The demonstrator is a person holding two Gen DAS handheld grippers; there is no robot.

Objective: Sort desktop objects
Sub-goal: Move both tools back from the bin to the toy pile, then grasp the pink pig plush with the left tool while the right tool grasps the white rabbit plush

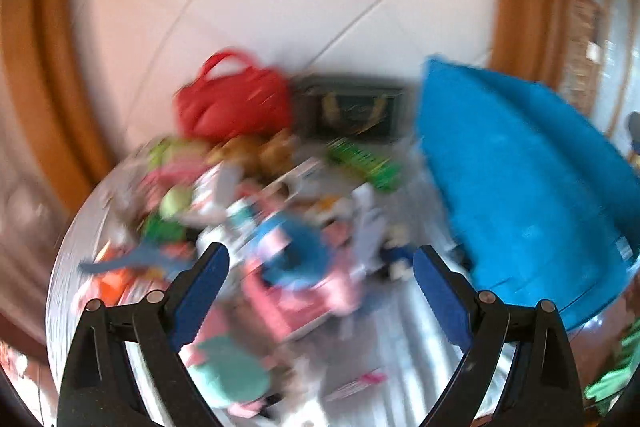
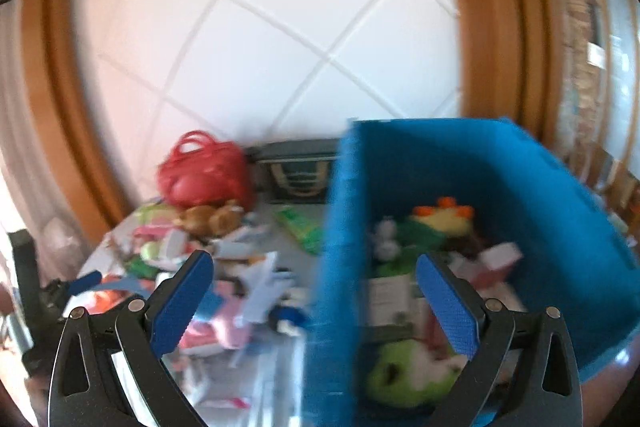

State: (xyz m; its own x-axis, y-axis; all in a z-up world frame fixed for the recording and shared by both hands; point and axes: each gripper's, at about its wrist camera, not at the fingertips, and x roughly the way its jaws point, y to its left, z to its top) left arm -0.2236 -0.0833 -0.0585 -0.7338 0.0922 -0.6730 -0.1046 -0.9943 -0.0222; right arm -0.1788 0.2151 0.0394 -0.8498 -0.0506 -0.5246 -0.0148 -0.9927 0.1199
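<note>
Above clutter, both grippers wide, empty.

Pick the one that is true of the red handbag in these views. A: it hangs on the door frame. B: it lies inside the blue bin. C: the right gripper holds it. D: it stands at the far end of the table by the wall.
D: the red handbag sits behind the clutter on the table near the tiled wall, outside the blue bin.

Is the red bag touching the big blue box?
Apart. In the right wrist view, the red bag sits by the wall, and a dark case stands between it and the blue box.
</note>
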